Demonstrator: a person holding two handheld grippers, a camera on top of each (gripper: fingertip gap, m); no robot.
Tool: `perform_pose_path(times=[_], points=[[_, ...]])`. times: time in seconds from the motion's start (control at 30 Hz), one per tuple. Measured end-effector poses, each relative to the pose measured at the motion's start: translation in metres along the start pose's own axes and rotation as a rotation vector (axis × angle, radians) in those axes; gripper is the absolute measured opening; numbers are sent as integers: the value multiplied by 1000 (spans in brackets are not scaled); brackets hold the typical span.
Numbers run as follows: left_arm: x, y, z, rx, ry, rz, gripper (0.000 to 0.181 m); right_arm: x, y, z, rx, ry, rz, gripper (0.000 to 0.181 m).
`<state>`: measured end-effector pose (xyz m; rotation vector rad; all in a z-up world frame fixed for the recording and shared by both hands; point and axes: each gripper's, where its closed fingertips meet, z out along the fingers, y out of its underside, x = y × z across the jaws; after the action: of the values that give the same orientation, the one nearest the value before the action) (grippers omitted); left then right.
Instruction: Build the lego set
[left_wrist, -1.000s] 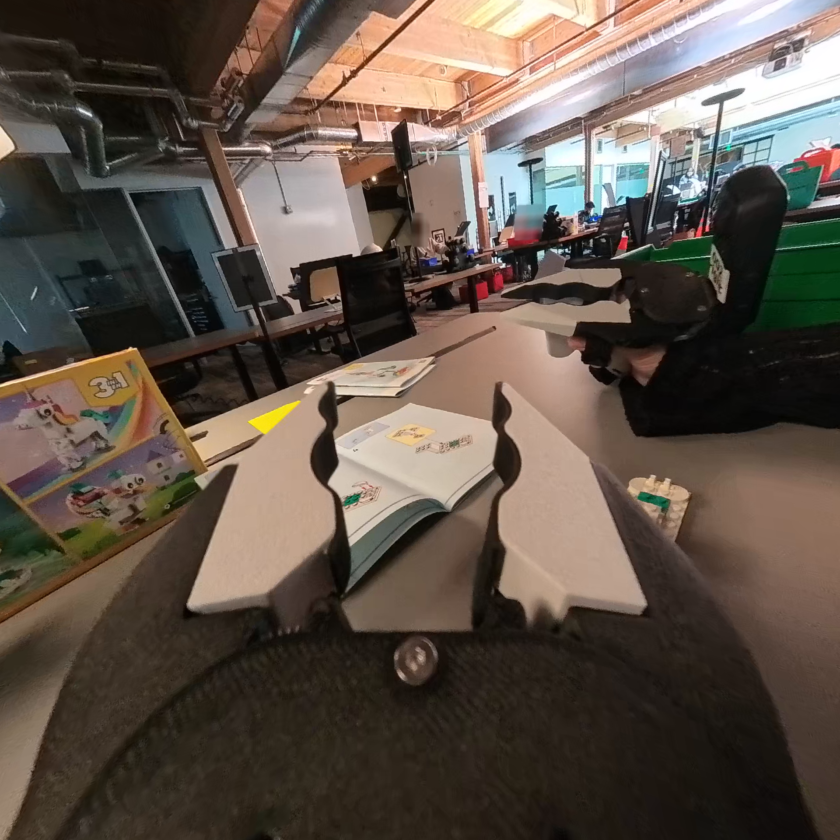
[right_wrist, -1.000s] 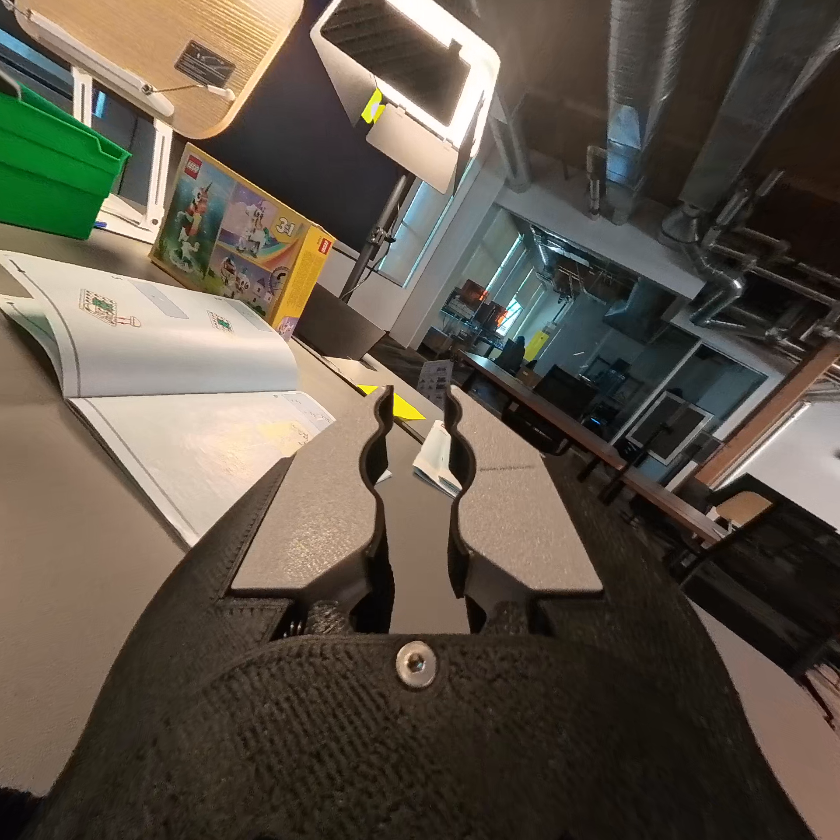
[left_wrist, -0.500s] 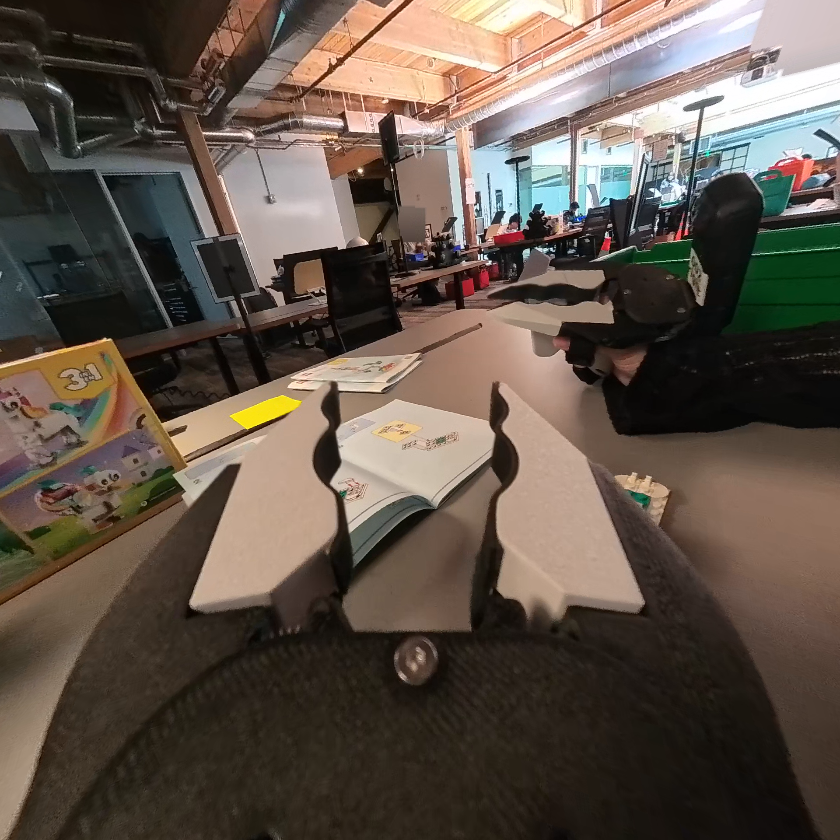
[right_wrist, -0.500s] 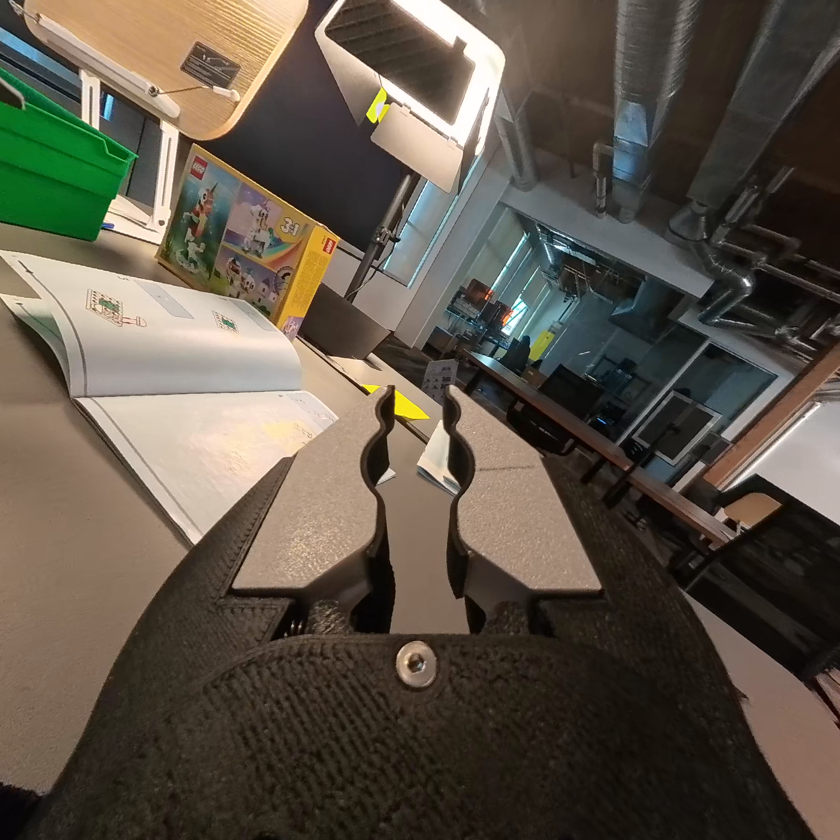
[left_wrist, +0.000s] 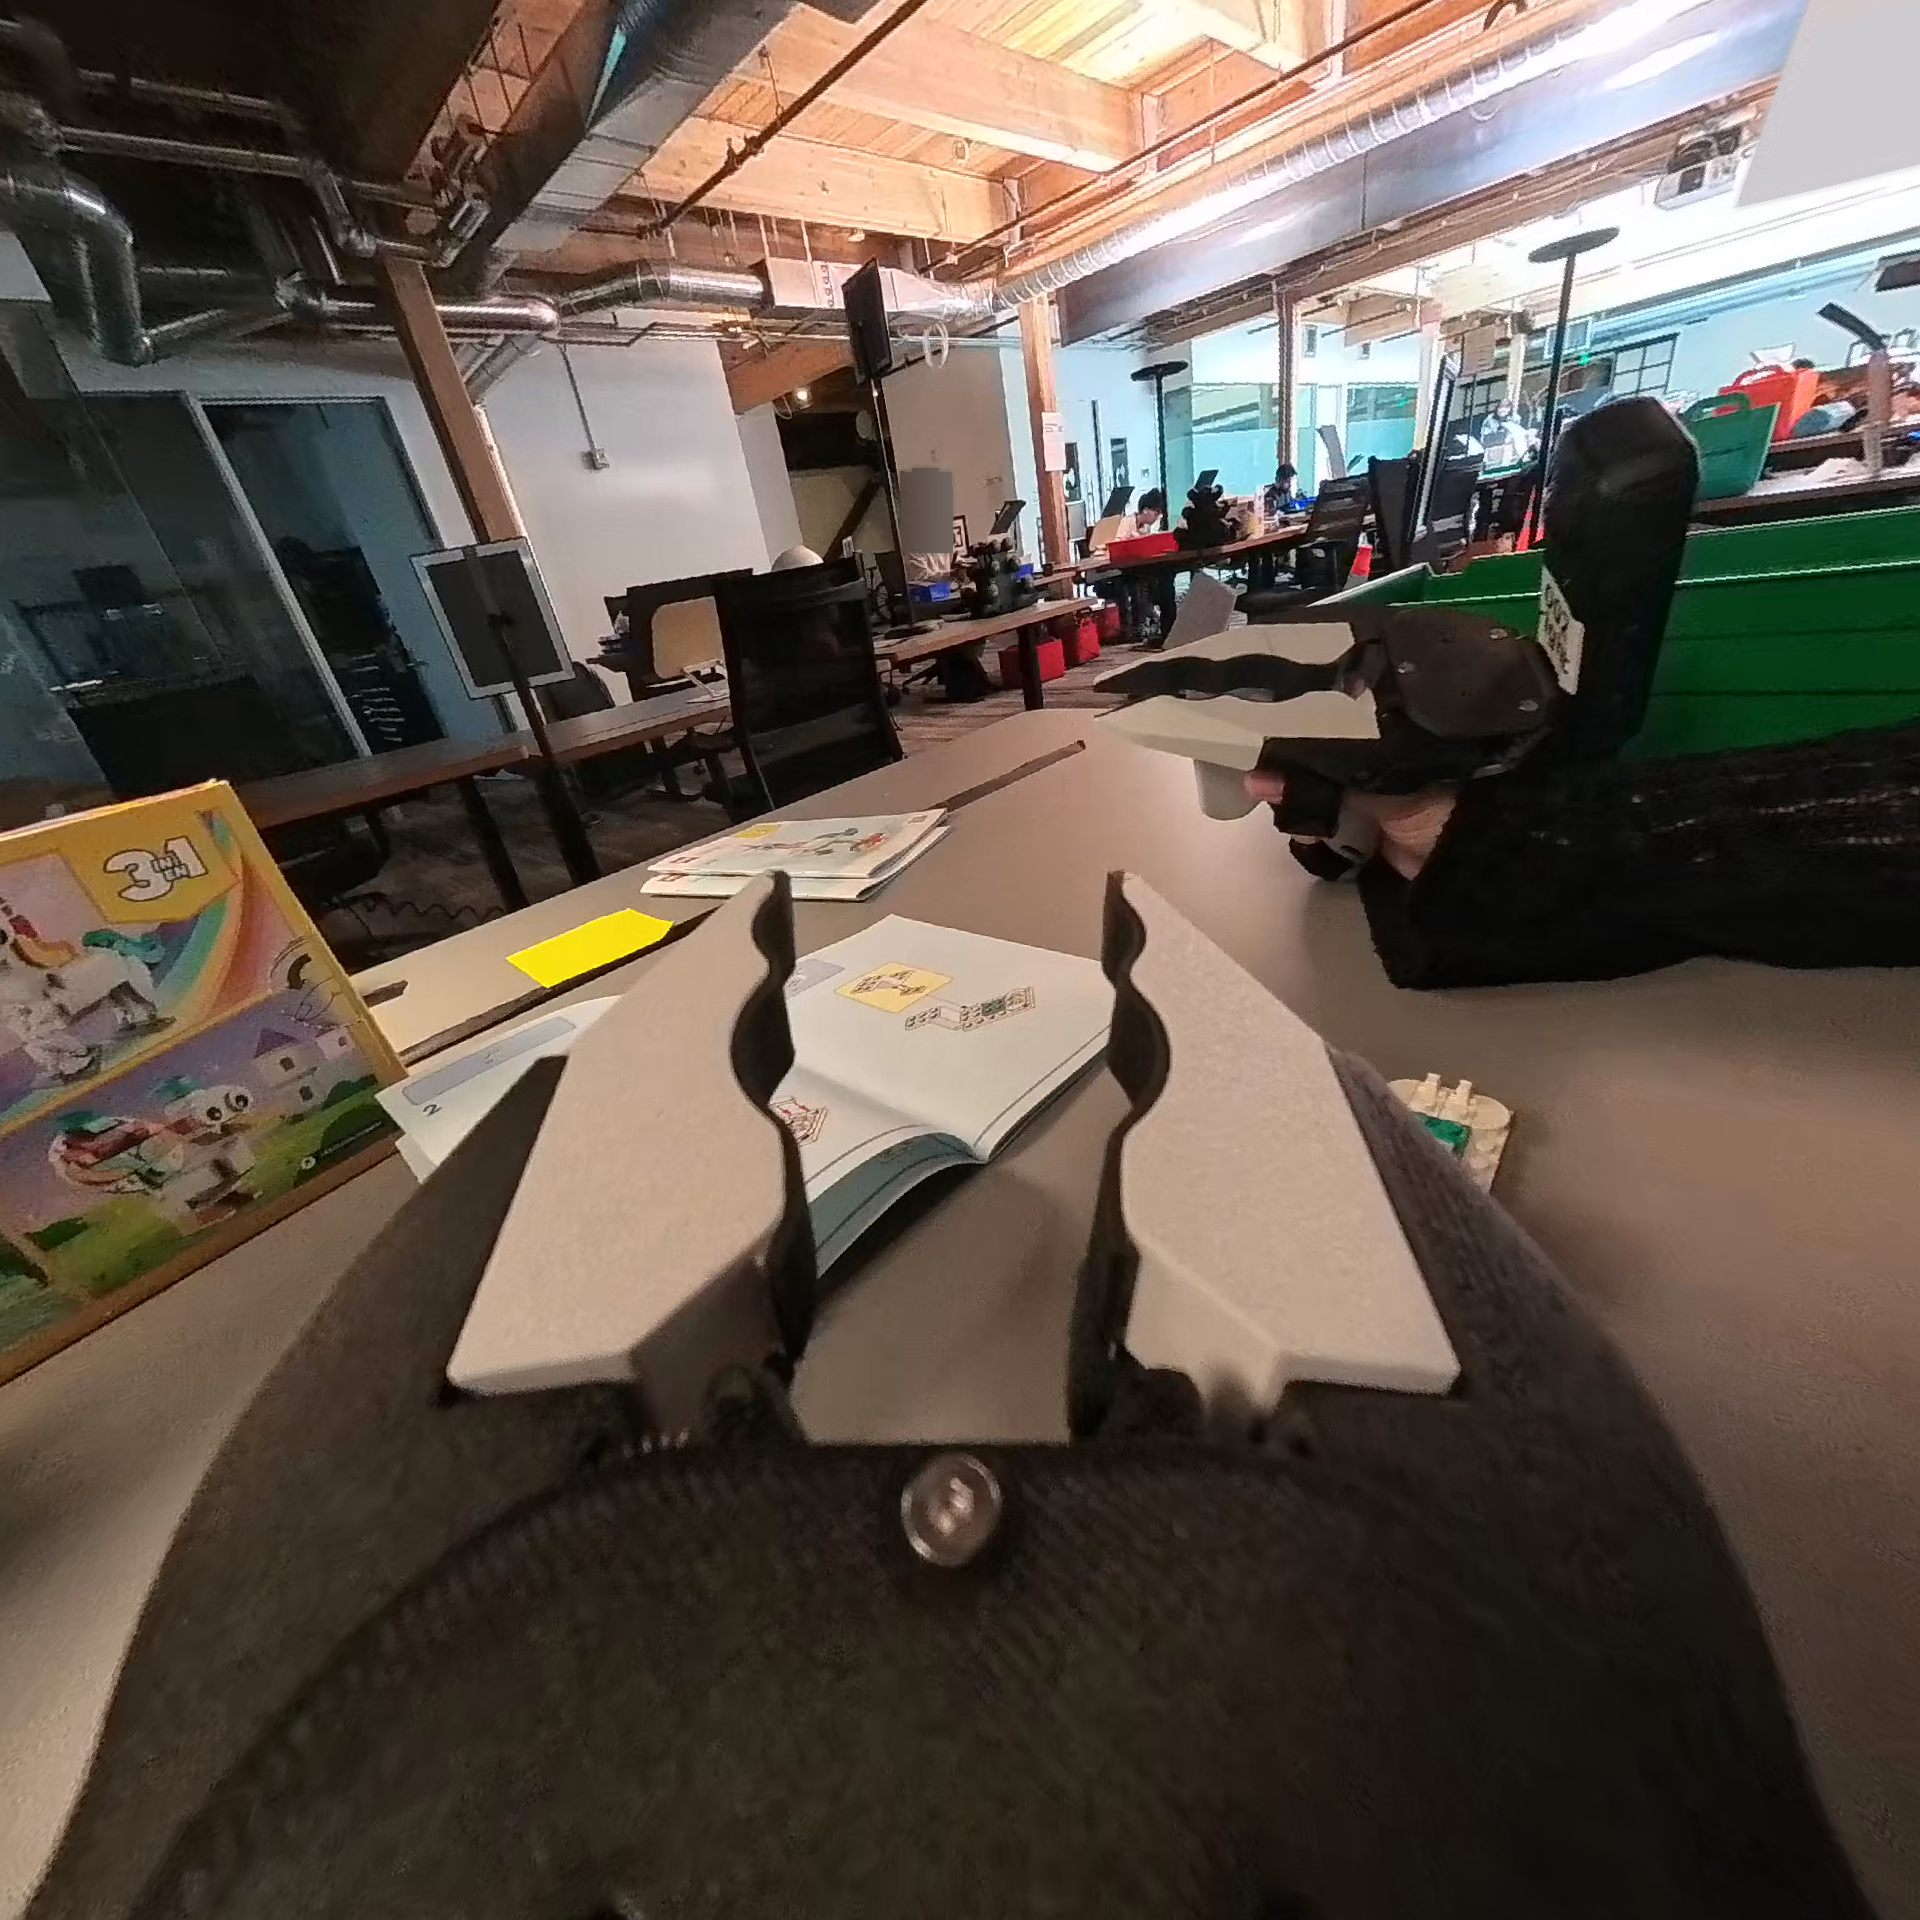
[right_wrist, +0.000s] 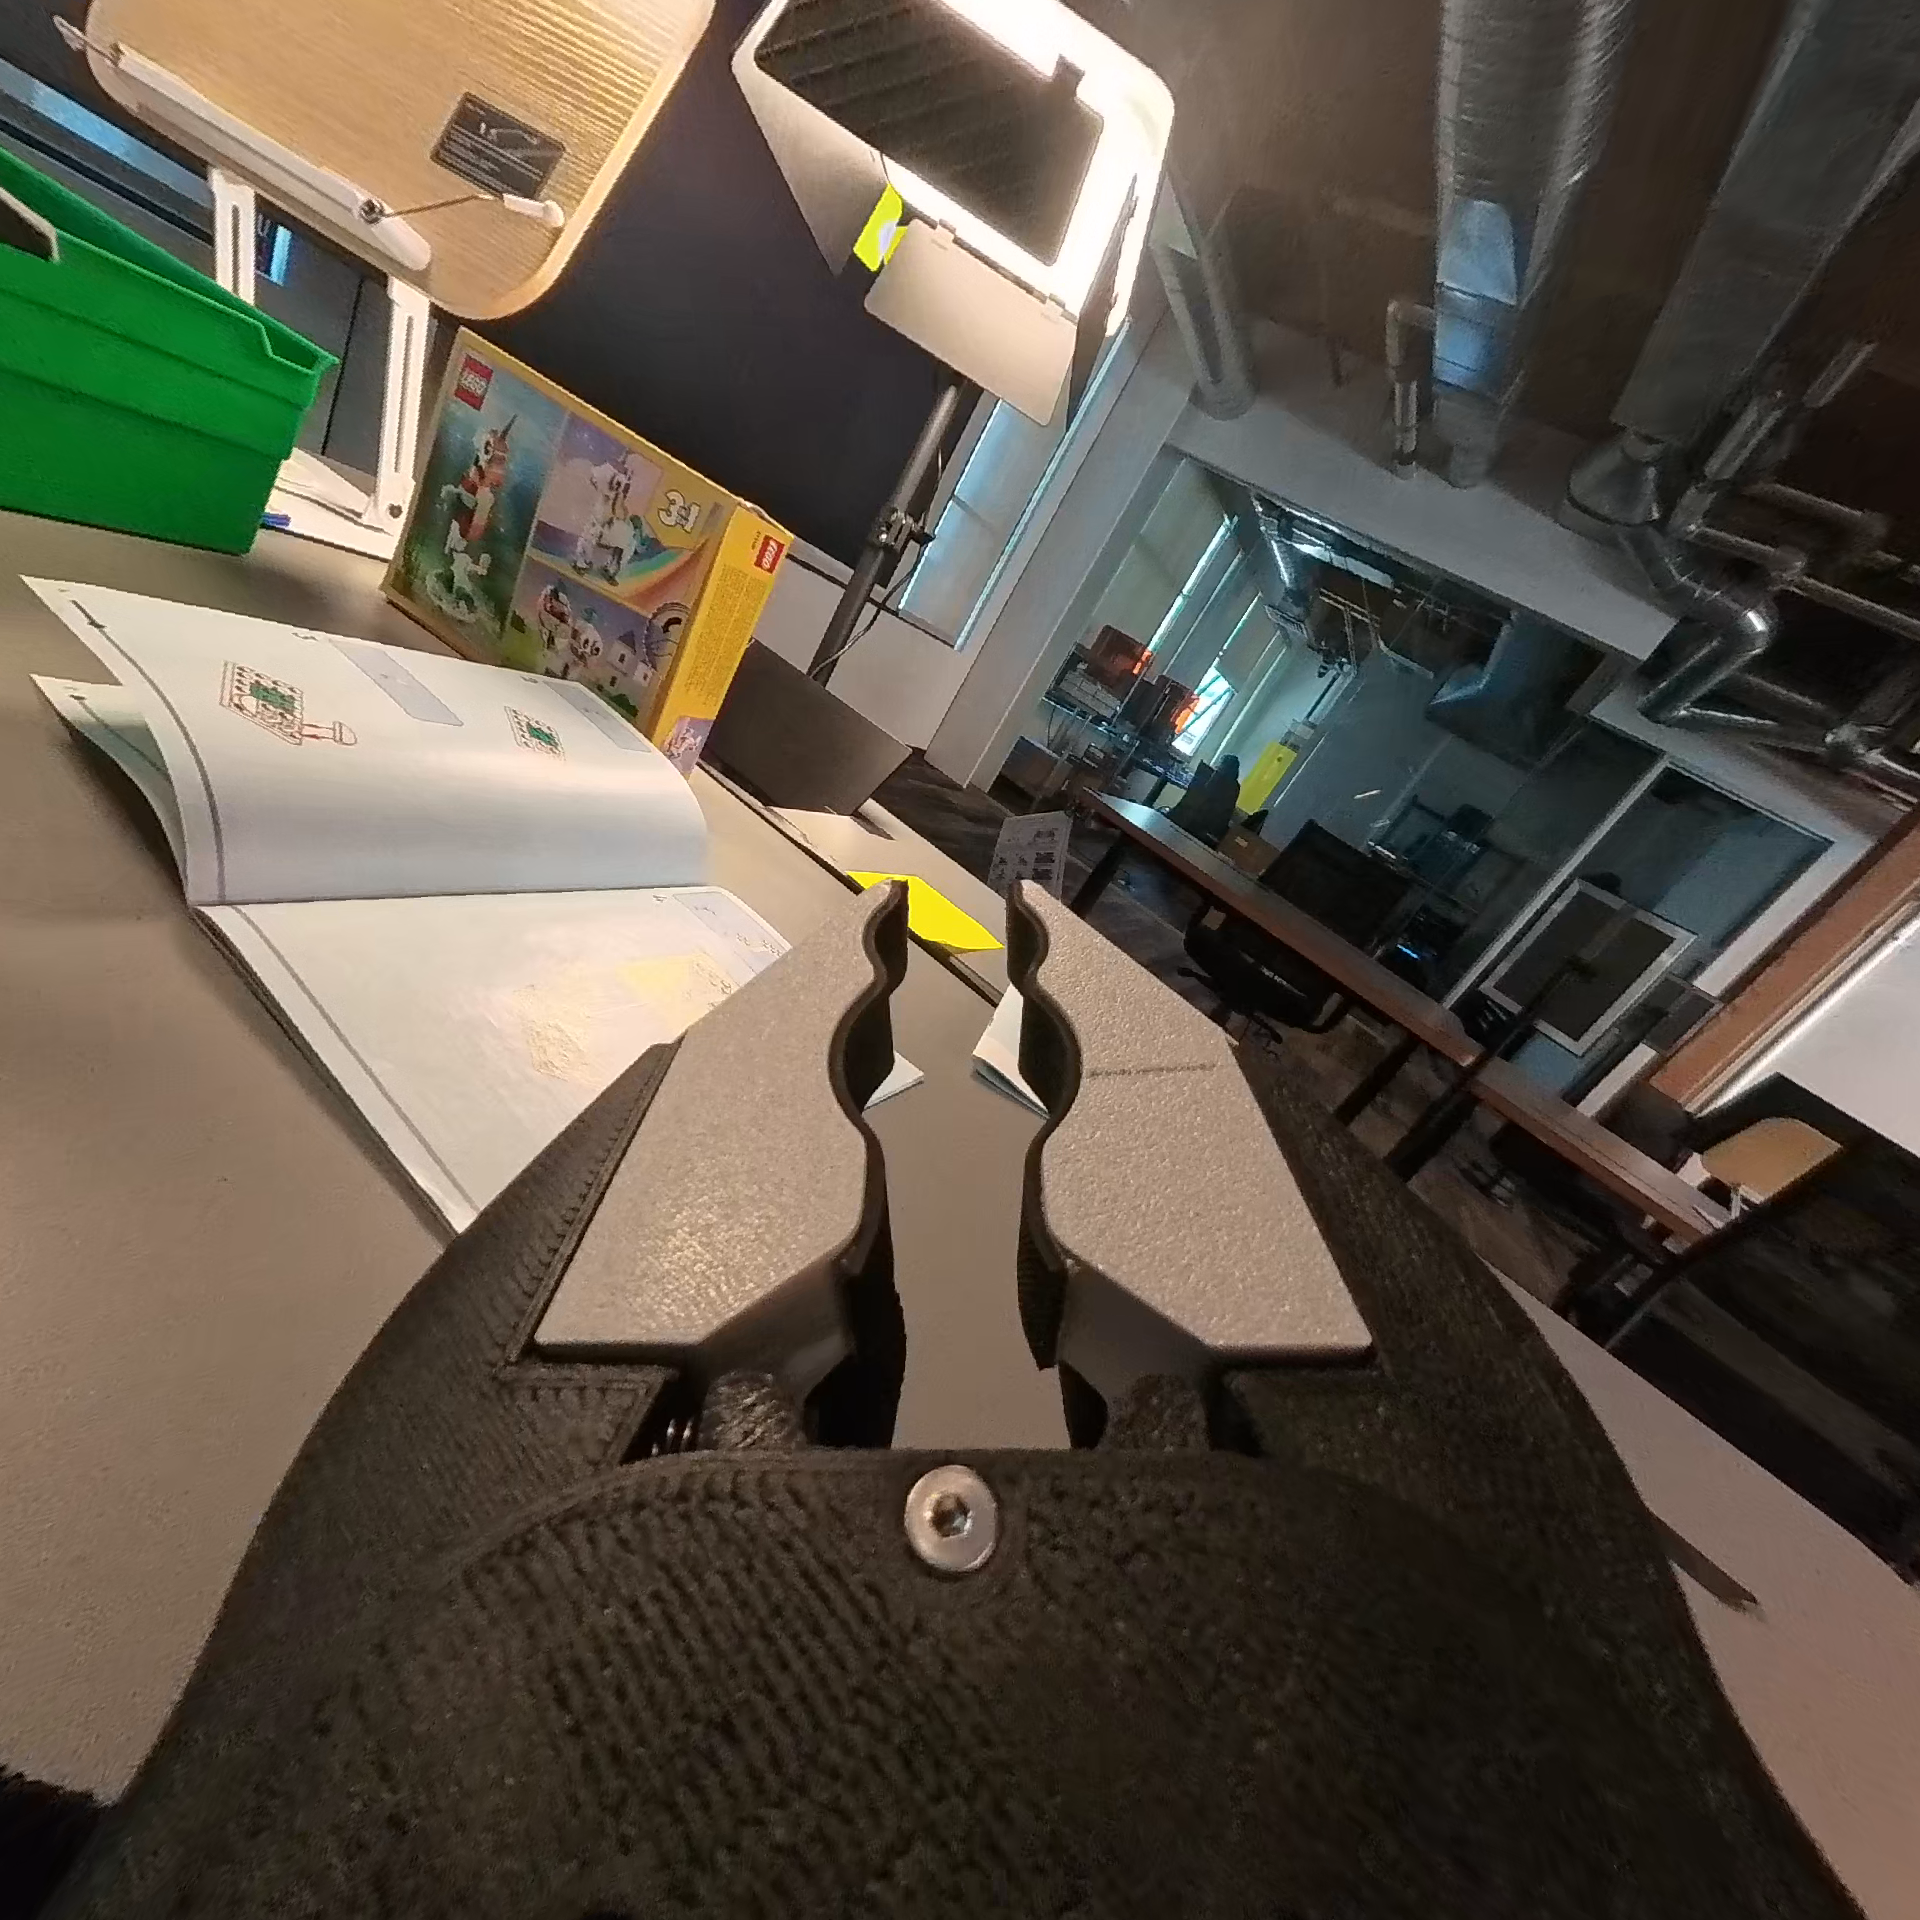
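My left gripper (left_wrist: 940, 914) is open and empty, low over the grey table (left_wrist: 1662, 1195), pointing at an open instruction booklet (left_wrist: 935, 1039). A small white and green lego build (left_wrist: 1455, 1122) sits on the table just right of my right finger. My right gripper (right_wrist: 956, 904) is empty with only a narrow gap between its jaws, held above the table beside the same booklet (right_wrist: 416, 831). It also shows in the left wrist view (left_wrist: 1143, 696), held by a hand in a black sleeve.
The yellow lego box (left_wrist: 156, 1039) stands at the left and also shows in the right wrist view (right_wrist: 582, 582). A green bin (left_wrist: 1818, 644) stands behind the sleeve. Closed booklets (left_wrist: 800, 857) and a yellow note (left_wrist: 587, 945) lie near the far edge. My hands' fingertips stand some 20 cm from each other.
The left view has shifted slightly, with the box and lego build sliding left in frame. The right gripper has moved a little left. Neither gripper's opening has changed.
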<state>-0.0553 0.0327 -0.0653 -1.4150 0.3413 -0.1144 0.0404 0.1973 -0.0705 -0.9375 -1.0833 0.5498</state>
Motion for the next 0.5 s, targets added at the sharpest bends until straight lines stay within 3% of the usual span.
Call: perform_pose_path(times=[0.5], points=[[3,0,0,-2,6,25,57,1,0,0,4,3,6,17]])
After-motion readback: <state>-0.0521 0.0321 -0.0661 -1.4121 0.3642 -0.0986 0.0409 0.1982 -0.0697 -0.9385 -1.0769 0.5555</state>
